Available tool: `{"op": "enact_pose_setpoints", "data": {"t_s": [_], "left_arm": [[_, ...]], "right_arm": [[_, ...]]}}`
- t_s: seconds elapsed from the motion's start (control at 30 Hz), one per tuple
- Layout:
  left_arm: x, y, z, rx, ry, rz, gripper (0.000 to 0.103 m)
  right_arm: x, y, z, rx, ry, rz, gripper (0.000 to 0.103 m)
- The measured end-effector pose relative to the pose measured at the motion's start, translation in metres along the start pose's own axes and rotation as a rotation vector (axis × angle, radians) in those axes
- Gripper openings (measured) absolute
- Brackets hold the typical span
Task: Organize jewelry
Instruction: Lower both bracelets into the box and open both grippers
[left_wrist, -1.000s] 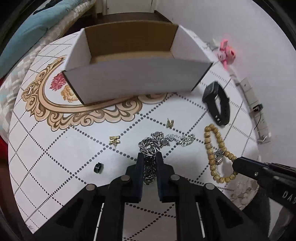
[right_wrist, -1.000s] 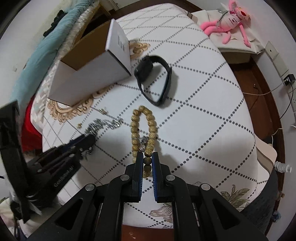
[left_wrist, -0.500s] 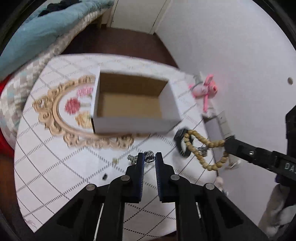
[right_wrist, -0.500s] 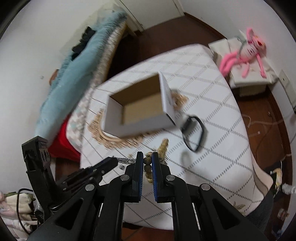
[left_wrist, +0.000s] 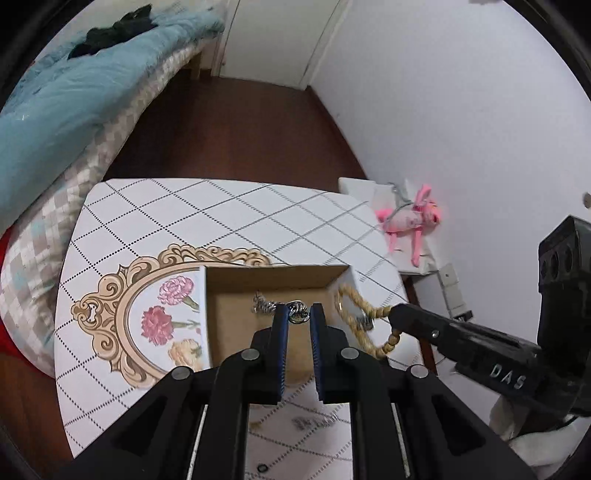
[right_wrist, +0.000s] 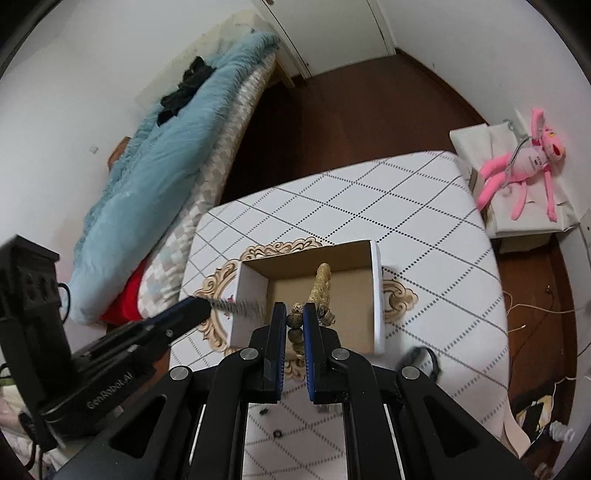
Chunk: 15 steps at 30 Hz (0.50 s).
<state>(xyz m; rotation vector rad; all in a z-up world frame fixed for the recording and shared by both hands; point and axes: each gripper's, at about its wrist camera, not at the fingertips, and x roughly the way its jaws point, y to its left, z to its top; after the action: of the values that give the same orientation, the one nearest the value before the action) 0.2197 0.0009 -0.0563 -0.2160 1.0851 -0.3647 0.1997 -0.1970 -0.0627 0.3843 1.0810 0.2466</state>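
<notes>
Black band (right_wrist: 421, 360) blurred — half hidden behind right gripper (right_wrist: 294, 317).

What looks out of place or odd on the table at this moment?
Small loose pieces lie scattered on the table, outside the cardboard box. A black band lies beside the box too. Nothing looks spilled or damaged.

It was a home bedroom — a bed (right_wrist: 173, 155) under a blue quilt (left_wrist: 55, 96), a pink plush toy (right_wrist: 524, 166), wooden flooring (left_wrist: 236, 129).
</notes>
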Motion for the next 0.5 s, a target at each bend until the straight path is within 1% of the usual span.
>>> {"op": "enact_pose_setpoints", "data": {"t_s": [0.07, 0.17, 0.27, 0.3, 0.33, 0.37, 0.4, 0.43, 0.47, 0.5], "left_arm": [[0.017, 0.007, 0.008, -0.001, 0.037, 0.003, 0.010], [0.031, 0.014, 0.015, -0.035, 0.084, 0.047, 0.011], [0.042, 0.020, 0.018, -0.055, 0.113, 0.106, 0.014], [0.044, 0.021, 0.018, -0.056, 0.114, 0.117, 0.017], [0.046, 0.023, 0.018, -0.056, 0.119, 0.144, 0.030], [0.047, 0.024, 0.016, -0.056, 0.121, 0.165, 0.052], [0.047, 0.026, 0.015, -0.055, 0.116, 0.190, 0.064], [0.047, 0.027, 0.014, -0.052, 0.107, 0.211, 0.079], [0.045, 0.029, 0.010, -0.044, 0.089, 0.246, 0.080], [0.045, 0.031, 0.007, -0.040, 0.082, 0.265, 0.080]], "right_arm": [[0.020, -0.002, 0.009, 0.000, 0.028, -0.020, 0.009], [0.045, -0.004, 0.018, -0.001, 0.064, -0.037, 0.009], [0.064, -0.008, 0.026, 0.009, 0.089, -0.019, 0.009], [0.072, -0.010, 0.029, 0.017, 0.123, 0.006, 0.010], [0.077, -0.012, 0.030, 0.032, 0.145, 0.019, 0.010], [0.085, -0.017, 0.030, 0.046, 0.173, 0.009, 0.011], [0.090, -0.018, 0.029, 0.041, 0.186, -0.013, 0.012], [0.092, -0.020, 0.027, 0.034, 0.196, -0.038, 0.023], [0.093, -0.022, 0.025, 0.020, 0.196, -0.075, 0.043], [0.091, -0.023, 0.022, 0.005, 0.189, -0.098, 0.051]]}}
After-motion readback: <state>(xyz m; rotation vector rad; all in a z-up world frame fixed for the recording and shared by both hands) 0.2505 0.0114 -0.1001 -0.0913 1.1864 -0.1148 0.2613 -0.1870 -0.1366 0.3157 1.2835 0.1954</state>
